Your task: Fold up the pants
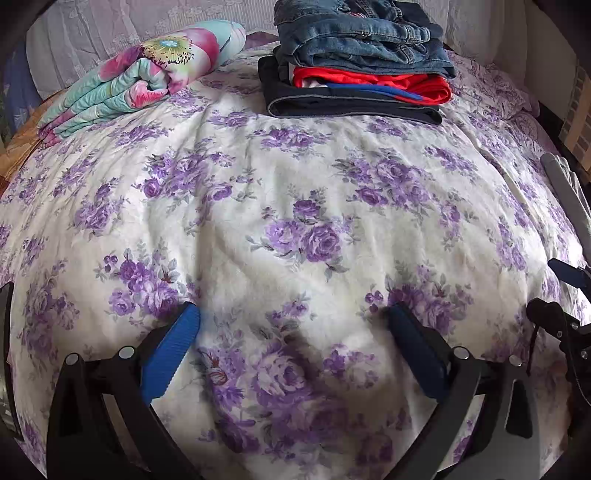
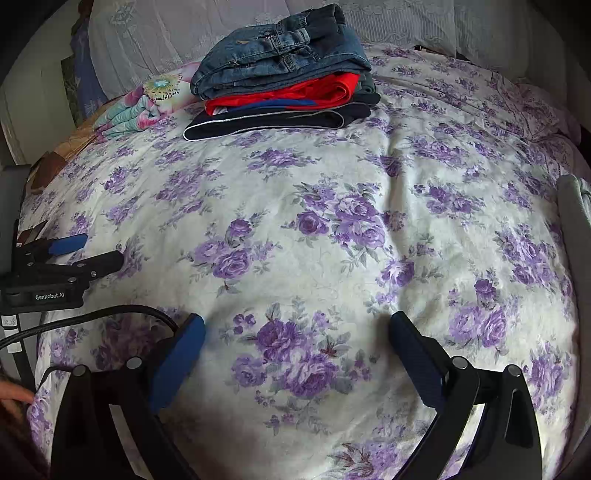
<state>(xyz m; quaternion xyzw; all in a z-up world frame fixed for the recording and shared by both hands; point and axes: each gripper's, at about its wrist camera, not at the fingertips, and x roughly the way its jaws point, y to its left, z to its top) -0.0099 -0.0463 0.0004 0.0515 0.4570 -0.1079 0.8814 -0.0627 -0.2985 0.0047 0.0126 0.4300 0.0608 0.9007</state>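
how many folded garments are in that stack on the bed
3 that I can tell: blue jeans on top, a red garment with a blue stripe in the middle, a dark navy one at the bottom. More layers may be hidden between them.

floral bed point(image 1: 295, 177), clothes stack point(image 1: 354, 66), folded quilt point(image 1: 147, 70)

Both tongs, left point(image 1: 293, 314) and right point(image 2: 297, 323), hover side by side, jaws spread wide, empty.

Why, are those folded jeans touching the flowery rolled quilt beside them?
Apart. In the left wrist view, bare bedspread shows between the jeans and the quilt.
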